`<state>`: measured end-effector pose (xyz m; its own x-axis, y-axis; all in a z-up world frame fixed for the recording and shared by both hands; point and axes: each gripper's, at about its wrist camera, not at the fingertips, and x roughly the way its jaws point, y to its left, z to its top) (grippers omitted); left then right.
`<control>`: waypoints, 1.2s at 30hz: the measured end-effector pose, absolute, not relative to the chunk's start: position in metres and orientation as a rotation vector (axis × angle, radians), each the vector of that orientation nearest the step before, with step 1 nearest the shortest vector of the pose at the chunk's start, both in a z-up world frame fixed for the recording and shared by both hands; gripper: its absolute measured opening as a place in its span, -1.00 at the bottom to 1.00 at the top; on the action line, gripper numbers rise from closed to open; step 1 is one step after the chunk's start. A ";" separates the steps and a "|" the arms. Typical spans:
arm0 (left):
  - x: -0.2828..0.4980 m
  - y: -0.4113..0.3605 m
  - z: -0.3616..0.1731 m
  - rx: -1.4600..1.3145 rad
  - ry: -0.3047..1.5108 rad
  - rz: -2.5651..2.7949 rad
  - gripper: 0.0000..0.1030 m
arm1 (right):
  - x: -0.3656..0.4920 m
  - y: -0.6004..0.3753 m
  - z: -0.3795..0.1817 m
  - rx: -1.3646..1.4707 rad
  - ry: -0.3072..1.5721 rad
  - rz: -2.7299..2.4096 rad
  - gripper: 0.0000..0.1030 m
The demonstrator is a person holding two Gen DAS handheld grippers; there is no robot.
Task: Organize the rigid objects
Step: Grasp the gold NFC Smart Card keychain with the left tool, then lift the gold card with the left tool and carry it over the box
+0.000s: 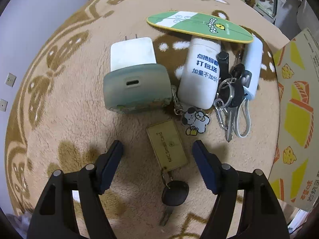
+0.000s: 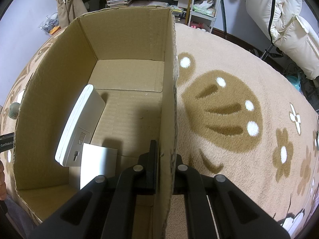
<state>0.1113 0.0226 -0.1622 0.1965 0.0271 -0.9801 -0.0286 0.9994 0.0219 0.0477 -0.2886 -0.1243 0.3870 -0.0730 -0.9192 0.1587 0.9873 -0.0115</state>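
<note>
My left gripper (image 1: 157, 149) stands open just above the fleece blanket, its dark blue pads either side of a gold key tag (image 1: 167, 147) with a black-headed key (image 1: 175, 192). Beyond lie a white charger in a grey-green case (image 1: 136, 79), a white bottle with blue print (image 1: 201, 73), a bunch of keys (image 1: 229, 99), a white power bank (image 1: 252, 67), a green oval board (image 1: 199, 26) and a cartoon dog charm (image 1: 194, 122). My right gripper (image 2: 164, 159) is shut on the right wall of the cardboard box (image 2: 169, 91). Inside the box lie a white flat device (image 2: 79, 127) and a white card (image 2: 97, 163).
The box's printed outer wall (image 1: 295, 107) rises at the right edge of the left wrist view. A beige patterned blanket (image 2: 239, 103) covers the surface. Shelves, a cart (image 2: 203, 2) and a white padded coat (image 2: 279, 16) stand behind. A person's hand shows at the far left of the right wrist view.
</note>
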 end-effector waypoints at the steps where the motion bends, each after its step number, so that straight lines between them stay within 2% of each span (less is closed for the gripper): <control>1: 0.112 0.022 -0.164 0.002 1.373 0.039 0.40 | 0.048 -0.289 -0.125 0.085 1.165 -0.147 -0.86; 3: 0.112 0.022 -0.165 0.002 1.370 0.041 0.36 | 0.048 -0.289 -0.125 0.084 1.165 -0.147 -0.87; 5: 0.112 0.021 -0.164 0.006 1.364 0.043 0.23 | 0.048 -0.288 -0.125 0.082 1.165 -0.147 -0.87; 10: 0.113 0.029 -0.161 -0.010 1.370 0.109 -0.39 | 0.048 -0.288 -0.125 0.080 1.165 -0.146 -0.87; 12: 0.114 0.036 -0.161 -0.039 1.374 0.124 -0.47 | 0.048 -0.288 -0.125 0.079 1.165 -0.147 -0.87; 16: 0.115 0.038 -0.161 -0.055 1.382 0.118 -0.47 | 0.048 -0.288 -0.125 0.076 1.166 -0.148 -0.87; 22: 0.112 0.017 -0.169 0.101 1.372 0.136 -0.46 | 0.048 -0.288 -0.124 0.075 1.166 -0.147 -0.87; 26: 0.113 0.013 -0.169 0.111 1.366 0.161 -0.47 | 0.048 -0.289 -0.125 0.074 1.166 -0.147 -0.87; 36: 0.098 0.022 -0.129 0.057 1.289 0.144 -0.47 | 0.048 -0.289 -0.125 0.073 1.166 -0.147 -0.87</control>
<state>0.0984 0.0222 -0.1289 0.2709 0.1383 -0.9526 -0.0748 0.9897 0.1225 0.0483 -0.2890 -0.1248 0.3856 -0.0774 -0.9194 0.1533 0.9880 -0.0188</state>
